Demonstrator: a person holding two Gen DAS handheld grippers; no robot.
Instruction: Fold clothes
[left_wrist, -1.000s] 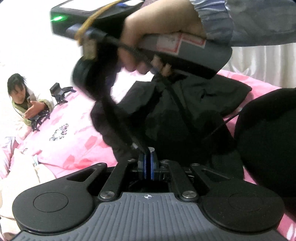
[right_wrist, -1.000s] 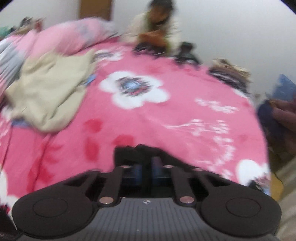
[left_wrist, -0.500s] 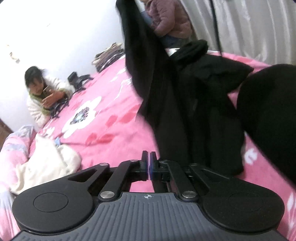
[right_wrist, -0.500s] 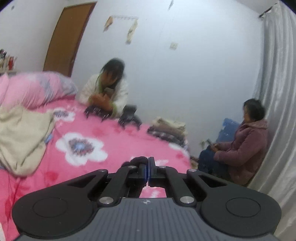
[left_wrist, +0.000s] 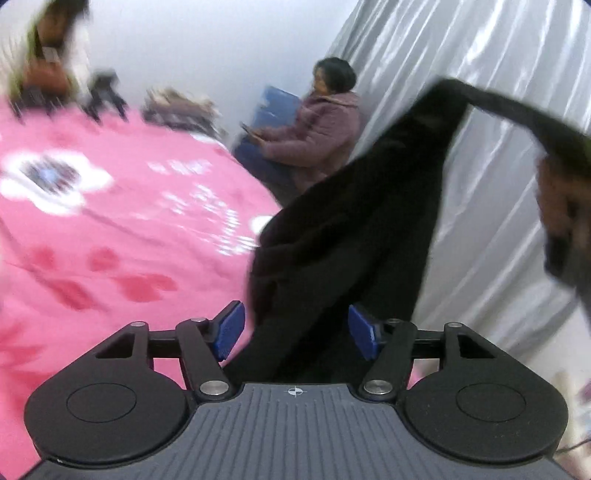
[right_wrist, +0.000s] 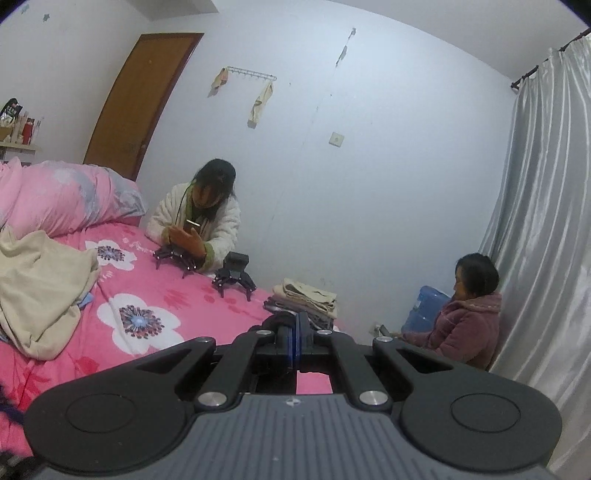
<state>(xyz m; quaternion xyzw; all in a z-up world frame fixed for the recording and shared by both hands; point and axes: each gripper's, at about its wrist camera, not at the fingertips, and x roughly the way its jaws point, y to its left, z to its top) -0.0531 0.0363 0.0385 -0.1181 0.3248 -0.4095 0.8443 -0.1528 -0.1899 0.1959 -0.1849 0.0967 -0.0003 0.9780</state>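
A black garment (left_wrist: 351, 229) hangs in the air in the left wrist view, drooping from the upper right, where a hand (left_wrist: 557, 199) holds the other gripper. Its lower part passes between the blue pads (left_wrist: 231, 328) of my left gripper (left_wrist: 297, 328). Those jaws are opening, and the pads stand clear of the cloth on both sides. In the right wrist view my right gripper (right_wrist: 296, 328) is shut, with a small bunch of black cloth (right_wrist: 275, 320) pinched at its tips. It points nearly level over the bed.
The bed has a pink flowered cover (right_wrist: 155, 295). A cream garment (right_wrist: 37, 288) lies at its left and a folded stack (right_wrist: 306, 299) at the far edge. Spare grippers (right_wrist: 234, 277) rest near a seated person (right_wrist: 207, 221). Another person (right_wrist: 465, 321) sits by the curtain (right_wrist: 546, 221).
My left gripper's jaws went from shut to wide apart while its view rolled and swung toward the curtain. My right gripper rose from facing the bedcover, lifting the black garment.
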